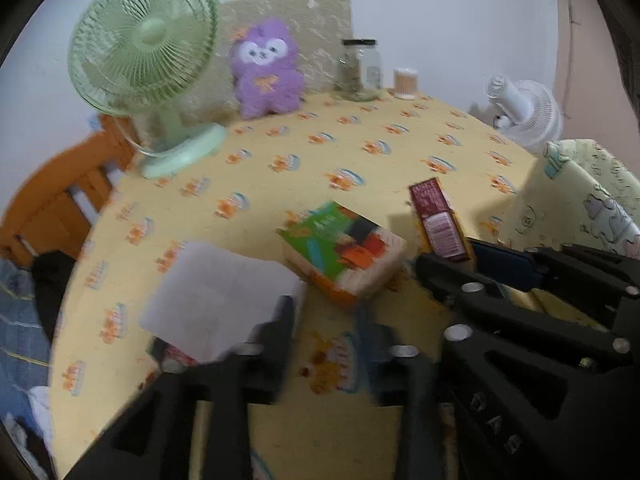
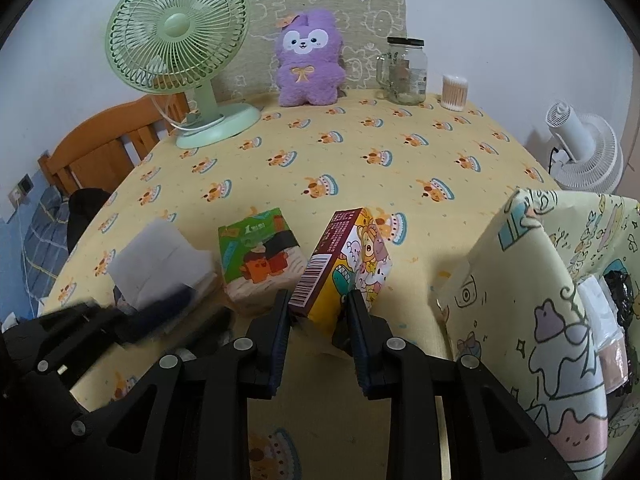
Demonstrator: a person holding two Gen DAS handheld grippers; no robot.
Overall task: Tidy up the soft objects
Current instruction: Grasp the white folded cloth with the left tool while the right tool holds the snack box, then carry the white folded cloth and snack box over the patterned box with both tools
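Here the right gripper (image 2: 318,312) has its 2 fingers closed against the near end of a soft cartoon-printed tissue pack with a maroon barcode side (image 2: 346,264), which tilts up off the yellow cake-print tablecloth (image 2: 360,148). The grip sits low, on 1 end only, so the pack could pivot or slip out if it is swung quickly toward the open cartoon-patterned fabric bag (image 2: 532,280) standing just to the right.

The left gripper (image 1: 324,336) is blurred; its fingers look parted, with 1 finger touching the edge of a flat white tissue sheet (image 1: 216,304), but I cannot tell whether anything is pinched. That sheet is light and could drift or fold under a careless pass. Between both lies a green-printed plastic tissue pack (image 2: 260,256), just beside the held pack, so a sideways sweep might knock it.

Farther back stand a pale green desk fan (image 2: 180,48), a purple plush bear (image 2: 310,60) and a clear glass jar (image 2: 406,70), well apart from the work.
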